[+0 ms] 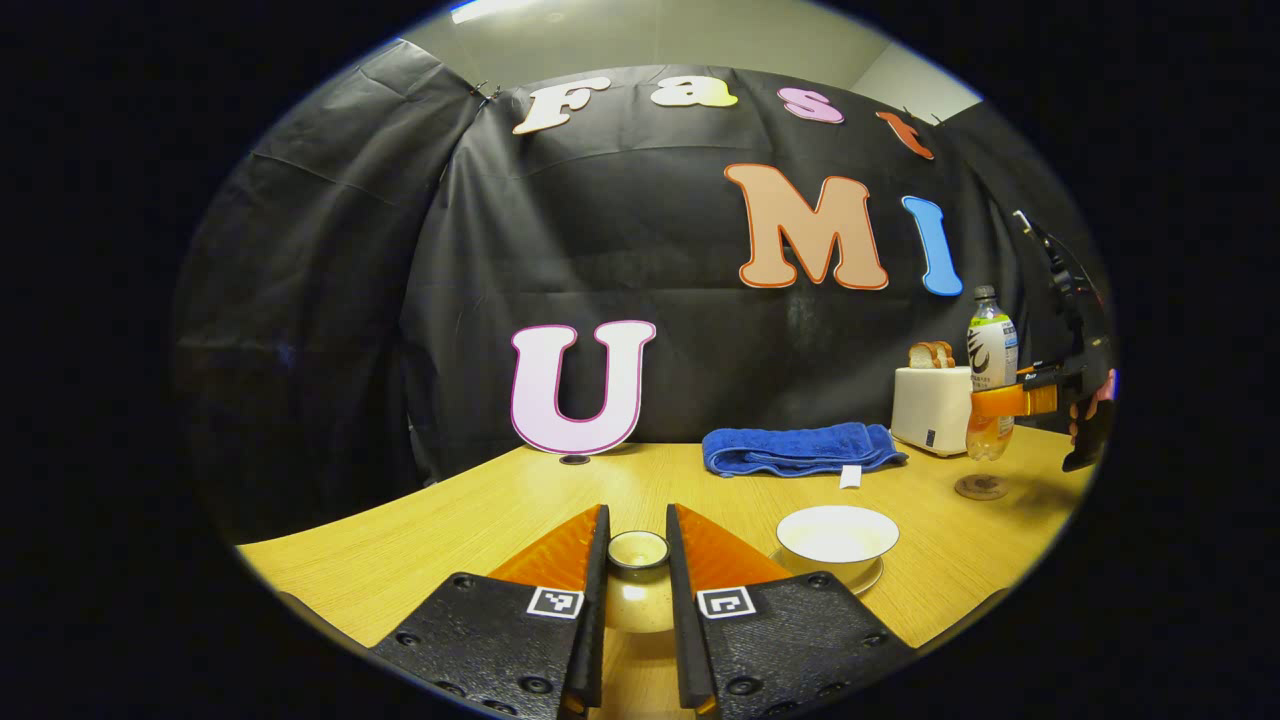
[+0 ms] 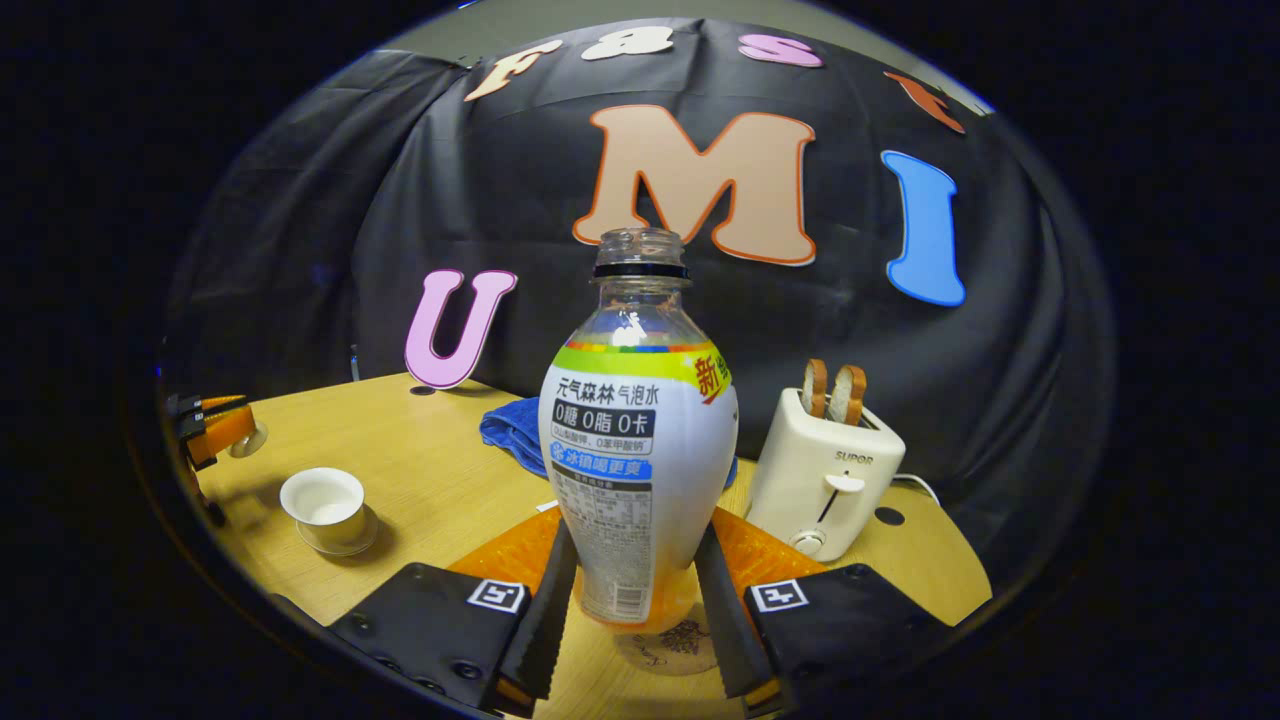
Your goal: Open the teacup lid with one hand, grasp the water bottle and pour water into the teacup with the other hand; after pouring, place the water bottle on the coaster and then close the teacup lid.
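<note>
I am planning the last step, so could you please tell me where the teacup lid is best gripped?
Grip the small round ceramic teacup lid by its raised knob, coming from above: the knob is narrow enough for the tongs, as the left tongs show, shut on it now. The open white teacup stands upright beside them.

We see a clear plastic water bottle (image 2: 640, 440) with a glossy printed label at frame centre, on a smooth wood-grain table (image 2: 430, 480). At lower left sits a glazed ceramic teacup (image 2: 323, 506); behind lie a blue terry-cloth towel (image 1: 797, 448) and a smooth cream plastic toaster (image 2: 825, 478).
</note>
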Motion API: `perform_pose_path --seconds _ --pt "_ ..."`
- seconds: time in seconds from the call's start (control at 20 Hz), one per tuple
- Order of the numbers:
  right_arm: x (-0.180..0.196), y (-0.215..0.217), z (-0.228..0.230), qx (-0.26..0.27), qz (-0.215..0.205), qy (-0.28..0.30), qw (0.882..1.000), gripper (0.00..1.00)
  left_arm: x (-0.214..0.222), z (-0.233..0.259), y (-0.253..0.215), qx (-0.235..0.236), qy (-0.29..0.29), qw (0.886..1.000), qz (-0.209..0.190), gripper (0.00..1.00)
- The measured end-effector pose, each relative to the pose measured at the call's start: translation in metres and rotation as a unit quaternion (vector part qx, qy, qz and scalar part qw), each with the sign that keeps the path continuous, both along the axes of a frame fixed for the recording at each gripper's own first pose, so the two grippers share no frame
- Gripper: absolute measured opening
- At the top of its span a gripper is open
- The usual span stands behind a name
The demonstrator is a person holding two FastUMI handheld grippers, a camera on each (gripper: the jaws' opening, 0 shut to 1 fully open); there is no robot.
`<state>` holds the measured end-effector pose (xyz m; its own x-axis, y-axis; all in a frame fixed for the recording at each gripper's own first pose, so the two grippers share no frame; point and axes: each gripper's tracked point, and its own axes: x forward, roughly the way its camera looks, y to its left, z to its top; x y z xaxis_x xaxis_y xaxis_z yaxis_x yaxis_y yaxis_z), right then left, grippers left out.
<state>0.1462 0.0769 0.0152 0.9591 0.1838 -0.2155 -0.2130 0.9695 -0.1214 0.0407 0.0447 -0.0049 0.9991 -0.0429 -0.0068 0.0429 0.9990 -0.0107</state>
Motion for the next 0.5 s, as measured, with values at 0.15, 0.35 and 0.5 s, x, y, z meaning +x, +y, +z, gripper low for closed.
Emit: perform_pose_path --seconds 0.15,0.35,0.5 --pt "0.007 -0.029 -0.011 0.03 -0.022 0.009 0.999 0.67 0.0 0.0 0.0 0.0 0.0 1.0 0.0 0.27" --pt "0.006 -0.049 -0.032 0.032 -0.036 0.02 0.999 0.65 0.0 0.0 0.0 0.0 0.0 1.0 0.0 0.27" --pt "0.006 -0.053 -0.042 0.046 -0.037 0.025 0.998 0.66 0.0 0.0 0.001 0.0 0.0 1.0 0.002 0.27"
